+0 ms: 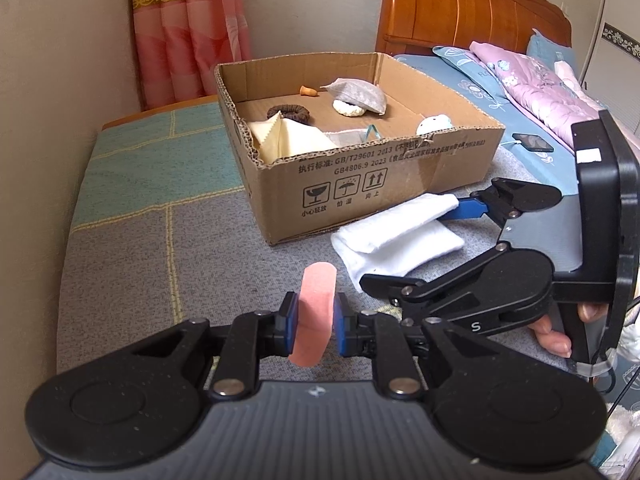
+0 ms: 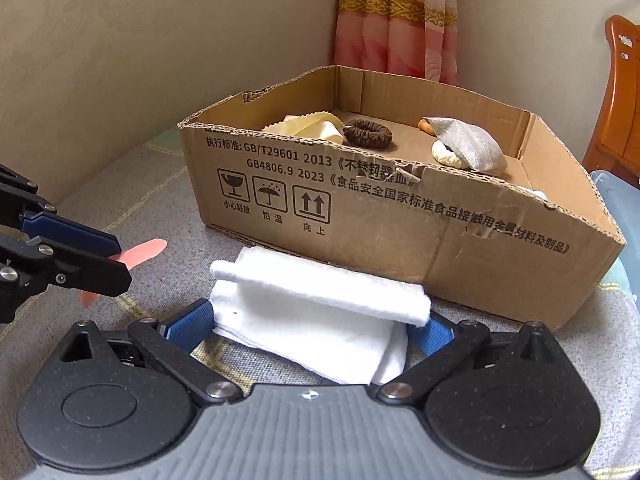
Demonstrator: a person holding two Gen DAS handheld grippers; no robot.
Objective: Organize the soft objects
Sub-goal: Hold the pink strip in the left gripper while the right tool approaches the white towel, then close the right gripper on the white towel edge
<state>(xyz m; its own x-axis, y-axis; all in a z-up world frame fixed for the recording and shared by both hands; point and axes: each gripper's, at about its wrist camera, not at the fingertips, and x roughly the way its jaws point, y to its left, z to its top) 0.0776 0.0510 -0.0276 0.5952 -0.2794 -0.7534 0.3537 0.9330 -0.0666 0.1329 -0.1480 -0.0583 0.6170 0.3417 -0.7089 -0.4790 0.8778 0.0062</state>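
Pink and squashed at its middle, a round sponge pad (image 1: 313, 314) is pinched between the blue pads of the left gripper (image 1: 314, 324) in the left wrist view, held clear above the grey patchwork cover (image 1: 160, 248). Ahead stands a low cardboard box (image 1: 360, 184) holding a brown scrunchie (image 1: 289, 113), a cream cloth (image 1: 286, 138), a grey fabric pouch (image 1: 360, 94) and a white scrunchie (image 1: 347, 108). To the right of the pad, in front of the box, a folded white towel (image 1: 396, 236) lies on the cover, with the right gripper (image 1: 412, 248) spread wide across it, one blue finger at its far side and one black finger at its near side. A hand (image 1: 560, 332) grips that tool's handle.

From the right wrist view, the white towel (image 2: 320, 312) sits between the right gripper's (image 2: 312, 328) fully parted jaws, which flank its two ends without squeezing it. The towel lies just beside the box (image 2: 400, 240). At the left edge, the left gripper (image 2: 112, 260) clamps the pink pad (image 2: 144, 252).
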